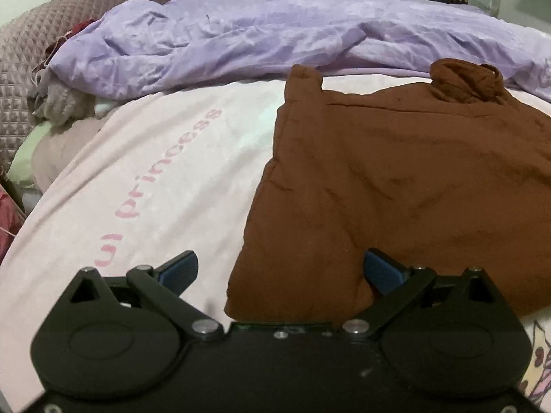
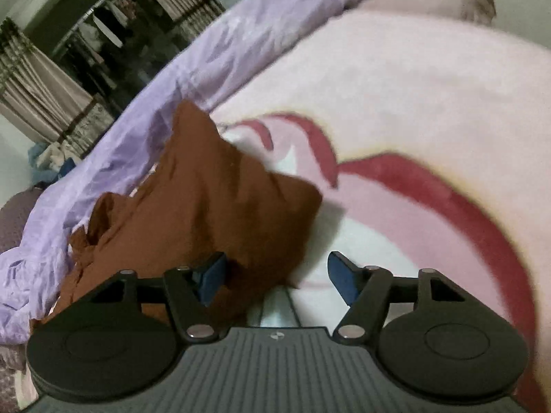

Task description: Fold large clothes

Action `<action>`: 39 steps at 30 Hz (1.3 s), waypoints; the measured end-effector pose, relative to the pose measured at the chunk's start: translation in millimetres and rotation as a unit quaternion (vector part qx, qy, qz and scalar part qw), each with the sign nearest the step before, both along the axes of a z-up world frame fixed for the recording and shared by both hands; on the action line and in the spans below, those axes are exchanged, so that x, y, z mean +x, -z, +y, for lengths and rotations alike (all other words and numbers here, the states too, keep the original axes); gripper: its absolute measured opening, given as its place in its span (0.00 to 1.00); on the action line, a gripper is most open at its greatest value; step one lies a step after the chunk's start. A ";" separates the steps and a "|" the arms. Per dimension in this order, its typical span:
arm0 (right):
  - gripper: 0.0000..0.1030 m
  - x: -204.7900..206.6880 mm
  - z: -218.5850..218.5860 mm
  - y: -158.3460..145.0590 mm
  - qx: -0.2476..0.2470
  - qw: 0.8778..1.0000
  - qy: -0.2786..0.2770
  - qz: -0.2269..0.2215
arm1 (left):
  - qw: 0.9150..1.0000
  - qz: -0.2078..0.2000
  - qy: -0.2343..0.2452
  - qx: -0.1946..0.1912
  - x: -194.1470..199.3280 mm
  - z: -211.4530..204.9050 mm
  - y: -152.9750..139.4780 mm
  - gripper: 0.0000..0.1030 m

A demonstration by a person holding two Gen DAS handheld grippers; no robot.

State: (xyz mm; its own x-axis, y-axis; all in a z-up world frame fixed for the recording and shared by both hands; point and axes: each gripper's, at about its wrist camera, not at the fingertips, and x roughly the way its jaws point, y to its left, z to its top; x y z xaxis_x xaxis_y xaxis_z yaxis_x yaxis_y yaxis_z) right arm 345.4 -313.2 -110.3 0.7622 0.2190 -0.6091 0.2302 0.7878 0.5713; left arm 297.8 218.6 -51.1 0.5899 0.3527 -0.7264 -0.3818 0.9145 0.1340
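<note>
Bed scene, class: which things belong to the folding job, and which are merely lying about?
Job: brown garment, left gripper and right gripper, both open.
Lying about: purple duvet, pink blanket, quilted headboard, curtains.

We see the brown garment (image 1: 396,179) as soft matt cloth, slightly fuzzy, creased. The pink blanket (image 1: 165,172) under it looks plush fleece w/ printed letters. The purple quilt (image 1: 241,41) is thin, crinkled fabric w/ a faint sheen. Left gripper (image 1: 280,272) & right gripper (image 2: 275,275): matt black plastic, shiny metal pivots, blue pads (image 1: 382,270)
</note>
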 end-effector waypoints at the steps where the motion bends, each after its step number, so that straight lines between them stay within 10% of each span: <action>1: 0.79 5.5 1.6 -0.6 -0.003 1.000 0.003 -0.010 | 1.000 0.001 0.003 0.003 1.1 -0.7 1.1 1.00; 5: 0.84 28.9 -0.5 -0.4 0.026 1.000 0.001 -0.018 | 1.000 0.004 0.006 0.005 1.0 -1.8 2.3 1.00; 9: 0.41 50.3 -2.0 9.5 0.076 0.996 -0.034 -0.022 | 1.000 0.005 0.010 0.009 2.1 -4.0 4.2 1.00; 12: 0.33 55.7 -1.3 16.9 0.094 0.994 -0.047 -0.039 | 1.000 0.004 0.016 0.009 2.6 -5.4 2.2 1.00; 19: 0.25 6.5 59.8 -70.3 -0.022 0.984 -0.026 -0.177 | 1.000 -0.006 0.023 -0.003 -2.1 8.5 -1.4 1.00; 30: 0.19 -27.2 249.0 -199.1 -0.093 0.920 -0.171 -0.340 | 1.000 -0.021 0.008 -0.009 -13.1 24.4 -12.0 1.00; 39: 0.18 -61.3 367.2 -161.8 -0.098 0.896 -0.296 -0.317 | 0.999 -0.024 -0.013 -0.031 -24.4 37.5 -5.0 1.00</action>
State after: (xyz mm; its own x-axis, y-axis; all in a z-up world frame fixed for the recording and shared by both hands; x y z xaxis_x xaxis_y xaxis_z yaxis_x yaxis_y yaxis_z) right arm 284.1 54.0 51.5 0.7541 0.6355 -0.1657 -0.5830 0.7639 0.2767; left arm 273.5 256.2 -46.1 0.6167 0.3231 -0.7178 -0.4094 0.9105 0.0581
